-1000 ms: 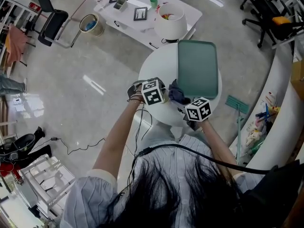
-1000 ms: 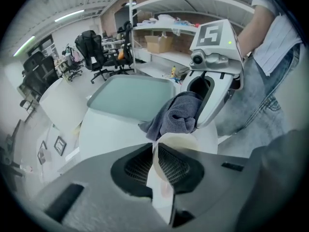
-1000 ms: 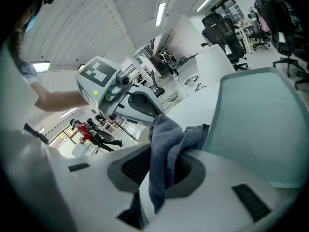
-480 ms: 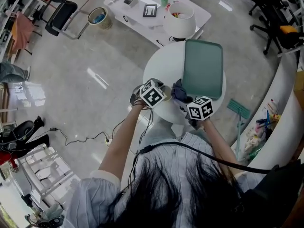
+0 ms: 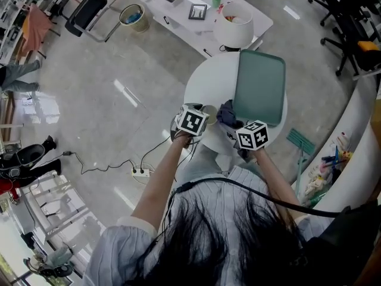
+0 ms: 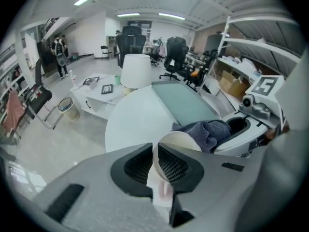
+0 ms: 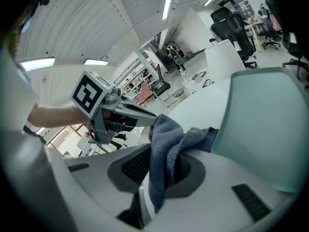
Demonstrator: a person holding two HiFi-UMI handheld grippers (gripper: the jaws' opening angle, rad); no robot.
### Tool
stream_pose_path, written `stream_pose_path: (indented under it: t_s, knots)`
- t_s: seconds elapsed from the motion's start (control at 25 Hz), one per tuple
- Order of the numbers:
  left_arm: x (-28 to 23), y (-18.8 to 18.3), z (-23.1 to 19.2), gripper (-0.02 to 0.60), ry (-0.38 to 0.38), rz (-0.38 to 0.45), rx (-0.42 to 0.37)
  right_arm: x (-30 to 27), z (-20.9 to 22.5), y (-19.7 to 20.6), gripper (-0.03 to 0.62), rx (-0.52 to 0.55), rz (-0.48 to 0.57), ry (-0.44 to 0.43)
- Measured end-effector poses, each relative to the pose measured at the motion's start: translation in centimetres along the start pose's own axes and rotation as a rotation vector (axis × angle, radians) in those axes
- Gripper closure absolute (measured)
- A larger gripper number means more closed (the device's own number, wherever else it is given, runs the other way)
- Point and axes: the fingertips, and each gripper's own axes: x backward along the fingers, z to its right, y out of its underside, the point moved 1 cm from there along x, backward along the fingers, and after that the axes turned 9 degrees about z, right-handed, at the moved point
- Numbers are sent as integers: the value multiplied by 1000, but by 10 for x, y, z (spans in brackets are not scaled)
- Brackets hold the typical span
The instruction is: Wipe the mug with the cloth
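In the left gripper view a cream mug [image 6: 182, 141] sits tilted, and my left gripper [image 6: 157, 167] is shut on its wall at the rim. A dark blue cloth [image 6: 208, 132] presses against the mug's right side. In the right gripper view my right gripper [image 7: 161, 170] is shut on that cloth [image 7: 166, 146], which bunches up toward the left gripper [image 7: 116, 111]. From the head view, the mug [image 5: 209, 113] and the cloth [image 5: 227, 113] meet between the two marker cubes, over the near edge of the round white table [image 5: 205, 79].
A green tray [image 5: 260, 85] covers the right half of the table. Beyond stand a white lampshade-shaped bin [image 5: 233, 24], a low white table [image 5: 178, 8] with picture frames and a waste bin [image 5: 132, 15]. A power strip [image 5: 141, 173] and cable lie on the floor.
My left gripper has rolled about its own line with the mug in it, and shifted slightly. The right gripper and the cloth have stayed against the mug.
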Motion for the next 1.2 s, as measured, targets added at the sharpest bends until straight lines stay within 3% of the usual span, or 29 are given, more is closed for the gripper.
stream_pose_path:
  t_s: [0.2,0.36,0.52,0.68,0.84,0.96,1.0,1.08,1.2]
  knots:
    - [18,0,-14,535,-125,46,192,-1,-1,0,514,6,-10,-4]
    - [24,9,-17,534,-196,97,399,-3,-1,1,514,2,-12,1]
    - [26,16,-17,534,-252,154,610,-3,0,0,514,-5,-9,6]
    - [28,19,-17,534,-296,187,747,-3,0,1,514,-7,-11,4]
    - [28,19,-17,534,-323,194,751,-3,1,1,514,-10,-13,1]
    - [25,15,-17,532,-262,196,695,-4,1,1,514,-11,-15,0]
    - [24,14,-15,530,-230,188,661,-4,1,1,514,-11,-15,-1]
    - [25,10,-10,468,-165,161,571,-3,1,1,514,-12,-14,0]
    - [29,-4,-8,446,-87,128,349,-3,0,1,514,-15,-14,3]
